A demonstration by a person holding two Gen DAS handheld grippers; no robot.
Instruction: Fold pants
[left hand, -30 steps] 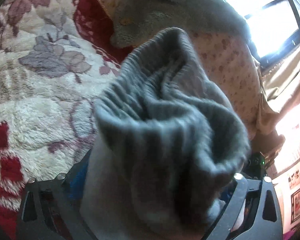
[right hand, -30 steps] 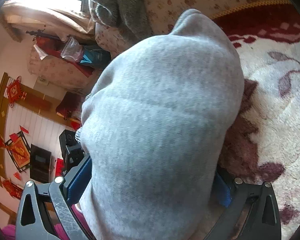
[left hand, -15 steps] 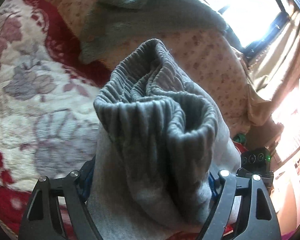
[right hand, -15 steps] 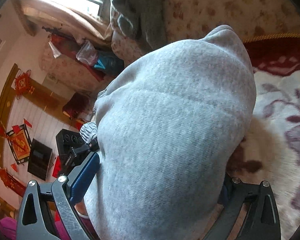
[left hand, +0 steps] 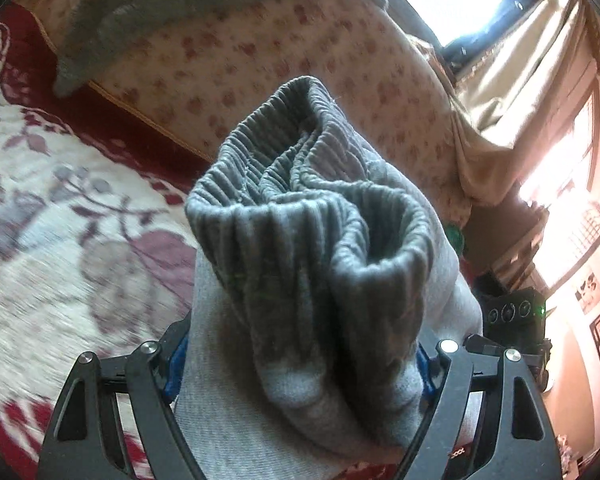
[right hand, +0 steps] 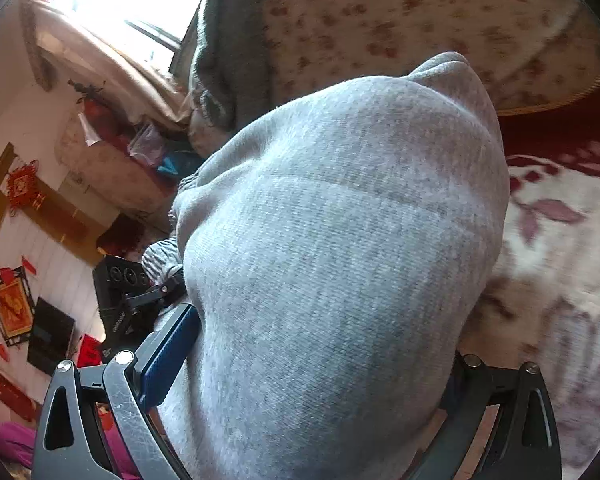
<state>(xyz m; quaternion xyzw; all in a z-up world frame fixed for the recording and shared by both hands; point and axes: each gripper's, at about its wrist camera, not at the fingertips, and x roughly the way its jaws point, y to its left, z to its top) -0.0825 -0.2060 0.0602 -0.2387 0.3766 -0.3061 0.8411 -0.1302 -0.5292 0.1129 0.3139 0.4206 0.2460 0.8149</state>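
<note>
Both grippers have carried the pants up and toward the floral cushion, which now fills more of each view than a second ago, while the patterned blanket has slid down and to the side. Left gripper [left hand: 300, 364], its jaws having just been closing, clamps a thick bunch of the grey pants [left hand: 308, 248]; the ribbed waistband [left hand: 284, 184] stands up out of it, rolled and doubled over just ahead of the jaws. Right gripper [right hand: 308, 380] is likewise clamped on a fat bundle of the same grey knit [right hand: 340, 240], which bulges forward and hides most of what lies ahead; how many layers are pinched there cannot be told from this view.

Beneath and beside both grippers lies the cream-and-maroon blanket [left hand: 60, 240] on the bed. Ahead of them rises the floral cushion [left hand: 260, 60], with a grey-green garment [left hand: 148, 8] draped over its top.

Left gripper's black body shows at the left edge of the right wrist view, so the two ends are held near each other, side by side, and the cloth between them seems to hang below, out of sight. Judging from this, the pants are lifted clear, and the next fold turns on laying that hanging length flat on the blanket in front.
</note>
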